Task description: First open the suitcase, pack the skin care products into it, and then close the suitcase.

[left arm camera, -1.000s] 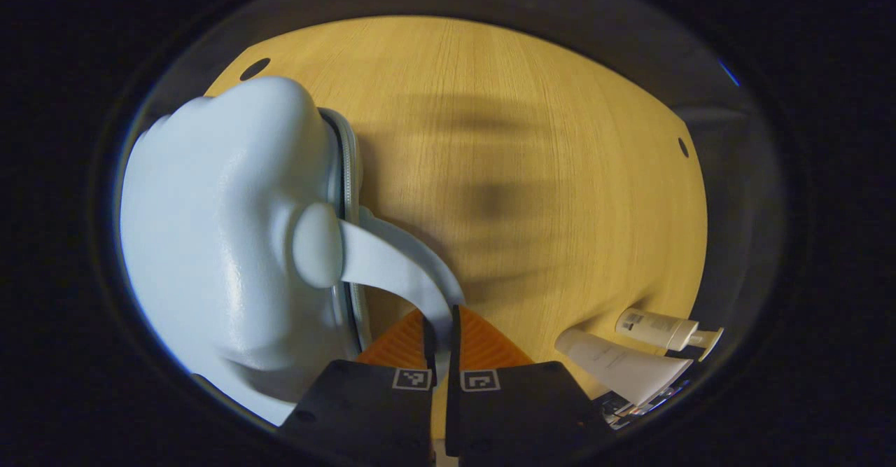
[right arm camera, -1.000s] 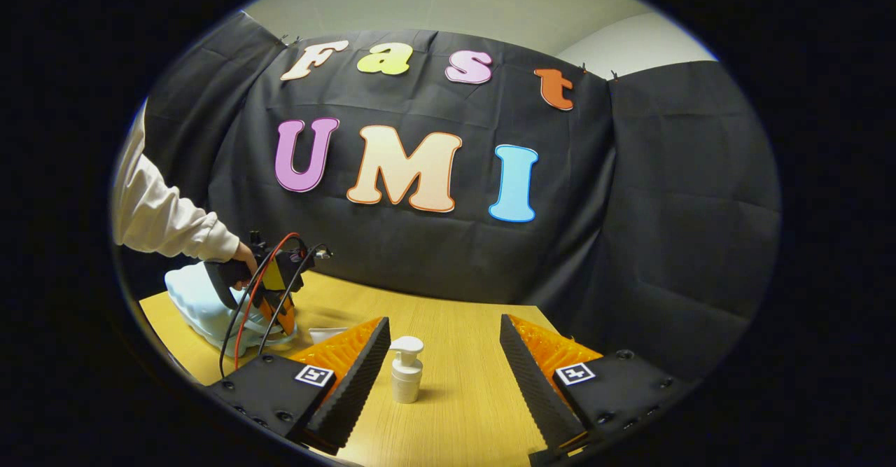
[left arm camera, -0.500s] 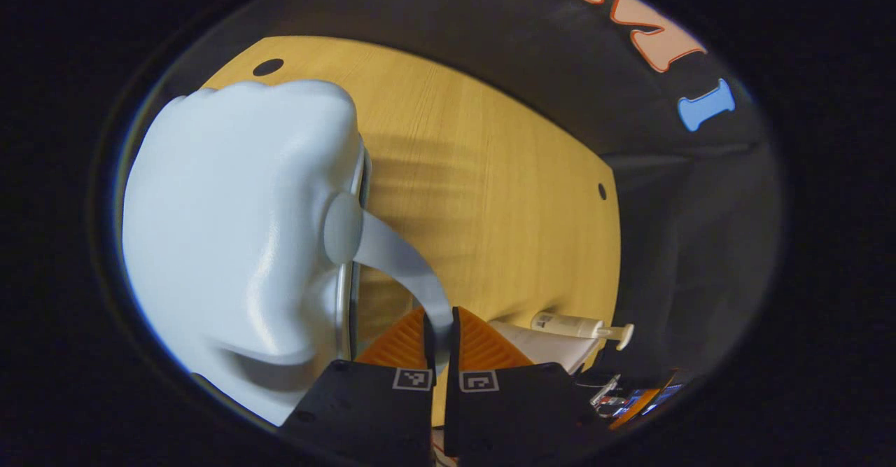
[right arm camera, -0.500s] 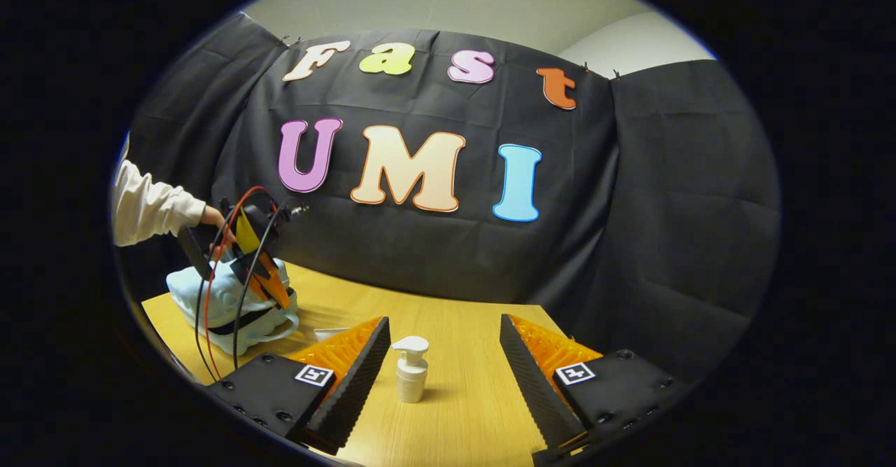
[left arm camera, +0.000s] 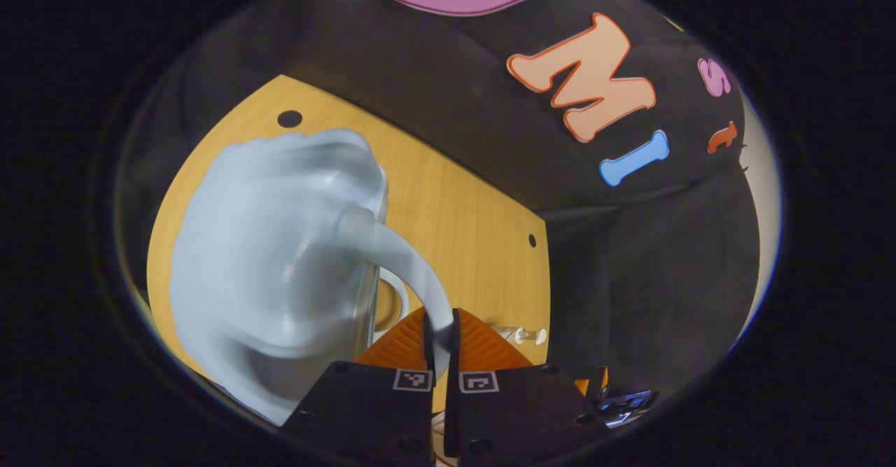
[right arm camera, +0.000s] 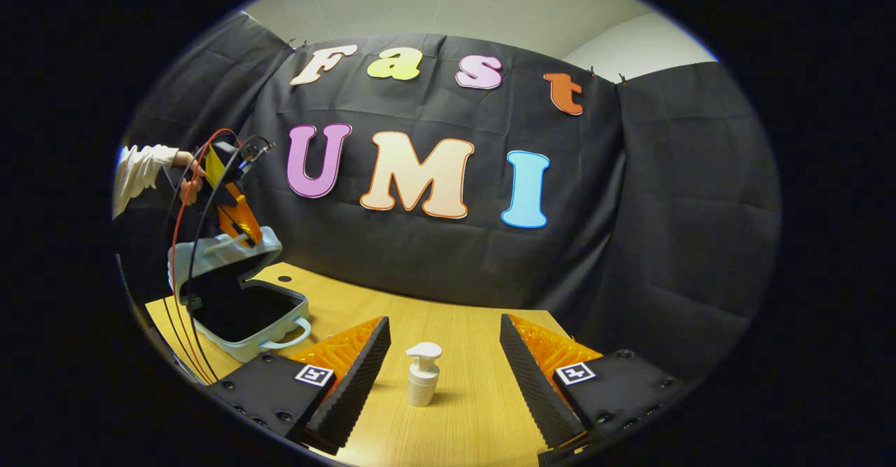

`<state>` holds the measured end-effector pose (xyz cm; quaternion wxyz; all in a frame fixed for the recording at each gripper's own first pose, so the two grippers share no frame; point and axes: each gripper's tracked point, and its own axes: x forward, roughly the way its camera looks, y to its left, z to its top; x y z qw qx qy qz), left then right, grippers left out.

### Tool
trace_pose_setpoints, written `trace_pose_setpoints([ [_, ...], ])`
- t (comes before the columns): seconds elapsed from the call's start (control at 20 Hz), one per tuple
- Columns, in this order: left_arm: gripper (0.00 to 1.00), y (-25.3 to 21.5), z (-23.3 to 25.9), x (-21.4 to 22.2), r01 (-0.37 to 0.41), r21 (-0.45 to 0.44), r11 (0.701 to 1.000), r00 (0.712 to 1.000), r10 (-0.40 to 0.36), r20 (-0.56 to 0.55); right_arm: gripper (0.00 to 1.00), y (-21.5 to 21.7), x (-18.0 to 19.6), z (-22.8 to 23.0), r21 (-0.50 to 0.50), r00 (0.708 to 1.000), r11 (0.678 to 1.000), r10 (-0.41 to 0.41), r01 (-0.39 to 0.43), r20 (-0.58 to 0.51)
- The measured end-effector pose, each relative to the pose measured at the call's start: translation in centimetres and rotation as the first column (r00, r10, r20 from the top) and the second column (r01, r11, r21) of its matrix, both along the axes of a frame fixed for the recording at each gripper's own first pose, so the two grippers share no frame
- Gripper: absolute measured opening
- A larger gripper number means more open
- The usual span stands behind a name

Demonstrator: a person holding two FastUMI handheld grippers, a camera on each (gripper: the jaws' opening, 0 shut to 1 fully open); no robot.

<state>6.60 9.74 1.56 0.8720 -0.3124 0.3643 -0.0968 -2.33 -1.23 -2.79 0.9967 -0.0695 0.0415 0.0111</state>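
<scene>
The pale blue suitcase [right arm camera: 234,299] sits at the table's [right arm camera: 476,411] left end, at nine o'clock in the right gripper view, its lid [right arm camera: 224,257] raised and the dark inside showing. The left gripper [left arm camera: 439,327] has both fingers pinched tight on the lid's handle [left arm camera: 406,264], which arcs up toward eleven o'clock. A white pump bottle [right arm camera: 423,374] stands upright between the widely spread fingers of the right gripper [right arm camera: 444,362], touching neither.
</scene>
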Motion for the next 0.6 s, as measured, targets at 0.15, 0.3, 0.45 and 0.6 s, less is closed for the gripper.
trace_pose_setpoints([
  [0.15,0.0,4.9,2.6,-2.1,-0.048,0.004,0.999,0.997,0.048,0.053,0.99,0.5,0.1,0.6,0.011,1.0,1.0,0.001,-0.001,0.009],
  [0.3,0.0,10.2,4.3,-4.1,-0.091,0.033,0.995,0.993,0.088,0.081,1.0,1.3,0.2,0.8,0.021,1.0,1.0,-0.002,0.001,0.018],
  [0.45,0.0,14.0,4.0,-5.9,-0.103,0.074,0.992,0.992,0.098,0.073,1.0,2.2,0.3,0.9,0.007,1.0,1.0,-0.001,0.001,0.02],
  [0.6,0.0,18.2,3.5,-7.4,-0.103,0.143,0.984,0.993,0.094,0.066,1.0,3.4,0.4,1.1,0.004,1.0,1.0,0.002,-0.002,0.028],
])
